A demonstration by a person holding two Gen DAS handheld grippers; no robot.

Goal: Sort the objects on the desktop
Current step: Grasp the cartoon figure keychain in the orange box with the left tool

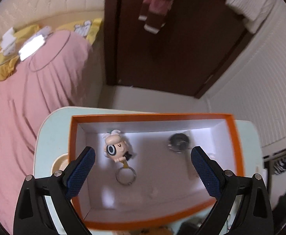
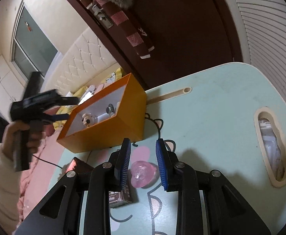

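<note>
1. Nearest the lens in the right wrist view, the right claw [image 2: 143, 161] occupies the lower centre of the frame. Its blue pads stand a narrow gap apart and pinch nothing.
2. Pink heart-shaped object [image 2: 143, 174] lies on the bench [image 2: 211, 121] at lower centre, under and between the pad tips. Whether a pad touches it cannot be told; no pad presses on it.
3. Small dark printed box [image 2: 121, 196] sits on the bench at lower centre, partly hidden behind the left-hand pad. A dark reddish item [image 2: 76, 166] lies at lower left; its identity cannot be told.
4. Left claw [image 1: 143, 174] is spread wide, at the lower centre of the left wrist view, above the open orange box [image 1: 152, 116]. It holds nothing and touches nothing visible.
5. Inside the orange box: a cartoon-figure keychain [image 1: 116, 149] at centre left, and a dark round object [image 1: 179, 142] at centre right, blurred. Both rest on the box floor.
6. Judgement on progress: two items appear sorted into the box. At least the pink heart, the printed box and the reddish item remain outside it. Task is partway, not near completion.
7. Judgement on the step in hand: the right claw seems placed to take the pink heart next.
</note>
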